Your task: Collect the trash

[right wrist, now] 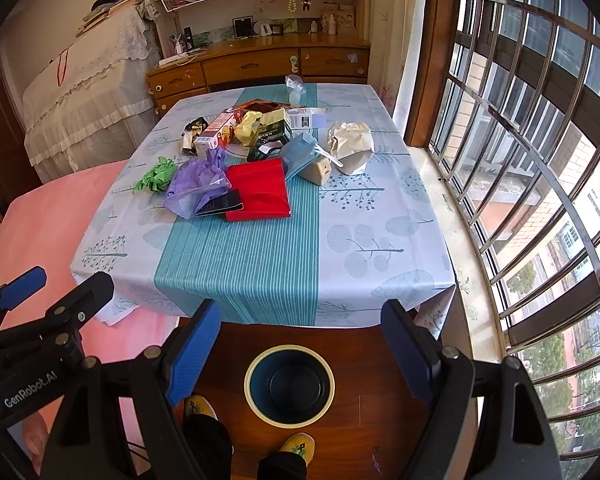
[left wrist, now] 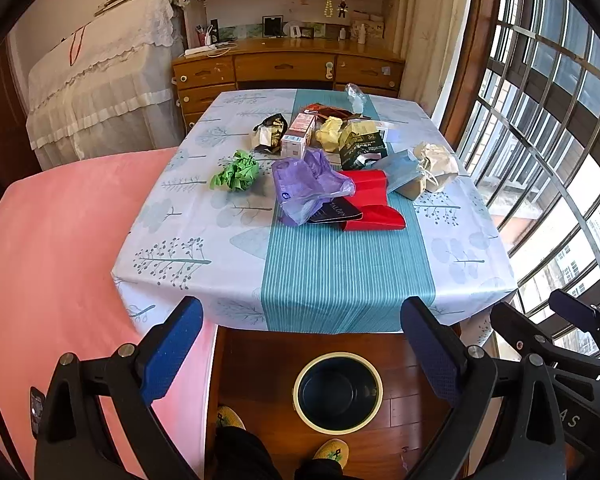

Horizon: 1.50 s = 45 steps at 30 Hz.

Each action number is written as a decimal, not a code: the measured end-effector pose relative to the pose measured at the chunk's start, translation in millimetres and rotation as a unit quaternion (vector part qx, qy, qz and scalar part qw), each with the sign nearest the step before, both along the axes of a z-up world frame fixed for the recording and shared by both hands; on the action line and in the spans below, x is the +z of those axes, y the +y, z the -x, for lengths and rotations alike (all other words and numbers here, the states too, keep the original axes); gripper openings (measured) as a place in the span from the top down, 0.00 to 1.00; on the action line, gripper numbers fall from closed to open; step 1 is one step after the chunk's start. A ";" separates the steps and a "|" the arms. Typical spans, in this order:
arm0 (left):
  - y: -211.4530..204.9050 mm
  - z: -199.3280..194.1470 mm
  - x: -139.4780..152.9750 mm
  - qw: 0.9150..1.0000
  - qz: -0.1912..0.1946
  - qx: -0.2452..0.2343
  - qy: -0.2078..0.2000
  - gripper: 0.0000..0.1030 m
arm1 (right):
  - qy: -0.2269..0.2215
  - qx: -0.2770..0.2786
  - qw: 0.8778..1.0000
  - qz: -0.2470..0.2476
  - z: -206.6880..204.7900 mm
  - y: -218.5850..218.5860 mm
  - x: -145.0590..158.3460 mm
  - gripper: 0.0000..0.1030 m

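- Pointing down at the bottom of each wrist view, the left gripper (left wrist: pixel 300 350) and the right gripper (right wrist: pixel 300 350) both stand wide open, with nothing between their blue pads.
- Between the jaws, low in the frame, an empty dark bin (left wrist: pixel 337 391) with a pale rim stands on the wooden floor, by the person's yellow slippers (left wrist: pixel 332 451).
- Above it, mid-frame, the bench (left wrist: pixel 324 276) wears a blue-patterned cloth.
- Trash lies there in a cluster: a red folder (left wrist: pixel 374 204), a purple bag (left wrist: pixel 304 186), green crumpled paper (left wrist: pixel 236 172) at left, a beige bag (left wrist: pixel 438 166) at right, cartons behind.
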<state>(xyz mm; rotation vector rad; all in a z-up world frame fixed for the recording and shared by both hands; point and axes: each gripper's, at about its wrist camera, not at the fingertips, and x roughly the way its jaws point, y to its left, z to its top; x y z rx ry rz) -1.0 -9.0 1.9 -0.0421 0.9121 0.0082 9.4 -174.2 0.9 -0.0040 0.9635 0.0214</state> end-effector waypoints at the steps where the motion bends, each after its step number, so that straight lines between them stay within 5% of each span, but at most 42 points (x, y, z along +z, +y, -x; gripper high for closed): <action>1: 0.0 -0.2 -0.1 1.000 0.000 0.000 0.000 0.05 | 0.000 0.000 1.000 0.000 -0.1 -0.2 -0.1 0.20; 45: 3.6 -5.7 -3.5 1.000 -0.004 0.014 0.001 0.05 | -0.003 0.019 1.000 0.010 -8.9 5.8 -2.1 0.22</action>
